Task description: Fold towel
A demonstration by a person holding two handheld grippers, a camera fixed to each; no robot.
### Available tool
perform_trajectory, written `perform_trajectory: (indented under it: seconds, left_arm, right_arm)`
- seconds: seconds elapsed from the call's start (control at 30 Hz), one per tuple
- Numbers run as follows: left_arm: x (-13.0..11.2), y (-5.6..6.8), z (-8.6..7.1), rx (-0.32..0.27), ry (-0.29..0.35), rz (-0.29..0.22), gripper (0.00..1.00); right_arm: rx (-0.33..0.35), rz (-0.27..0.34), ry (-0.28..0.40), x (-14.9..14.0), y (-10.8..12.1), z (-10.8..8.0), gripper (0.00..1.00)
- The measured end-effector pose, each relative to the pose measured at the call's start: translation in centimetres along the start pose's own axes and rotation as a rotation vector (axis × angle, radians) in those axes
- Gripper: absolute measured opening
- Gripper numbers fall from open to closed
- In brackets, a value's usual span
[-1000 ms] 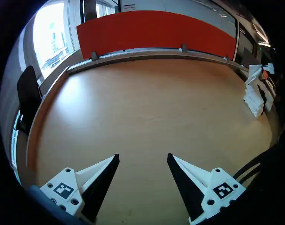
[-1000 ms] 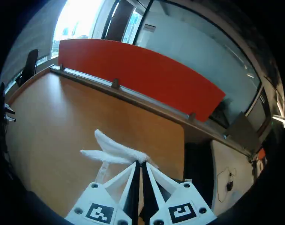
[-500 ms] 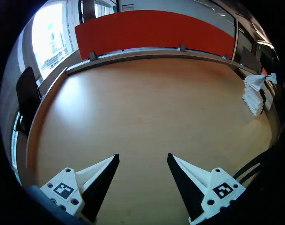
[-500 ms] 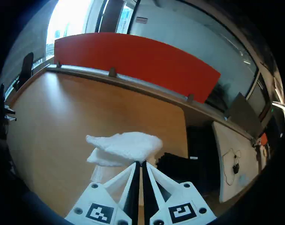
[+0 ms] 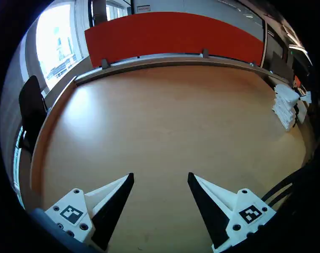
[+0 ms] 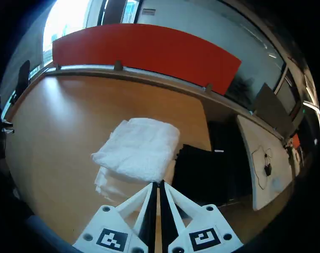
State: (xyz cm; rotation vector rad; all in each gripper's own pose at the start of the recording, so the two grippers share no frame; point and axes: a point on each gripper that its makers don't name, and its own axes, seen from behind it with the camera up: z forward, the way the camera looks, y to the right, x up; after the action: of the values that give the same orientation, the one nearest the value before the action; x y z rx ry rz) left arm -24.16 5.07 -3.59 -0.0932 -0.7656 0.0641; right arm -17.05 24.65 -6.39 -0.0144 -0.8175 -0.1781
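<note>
Lying flat atop the stack (image 6: pixel 104 184), the towel (image 6: pixel 139 145) has come down from mid-air. The right gripper (image 6: pixel 158 183) stays pinched together beside the stack; the left gripper (image 5: pixel 160 174) gapes.

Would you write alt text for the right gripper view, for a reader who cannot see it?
The shut right gripper holds the near edge of a folded white towel resting on a towel stack near the wooden desk's right edge; a red divider stands behind.

left gripper (image 5: pixel 160 174), jaws apart, over wooden table (image 5: pixel 160 114), towel stack (image 5: pixel 285 107) far right
</note>
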Motion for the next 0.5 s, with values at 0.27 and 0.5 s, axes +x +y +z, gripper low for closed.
perform_trajectory:
  seconds: [0.27,0.5]
  left_arm:
    - [0.0,-0.1,-0.1,0.002,0.001,-0.001,0.95]
    - [-0.1,-0.2,-0.3,0.005,0.001,0.001,0.95]
  right_arm:
    - [-0.009,0.009,-0.026,-1.2,0.6,0.6,0.04]
    - [-0.018,0.024,-0.065,-2.7,1.3,1.5,0.04]
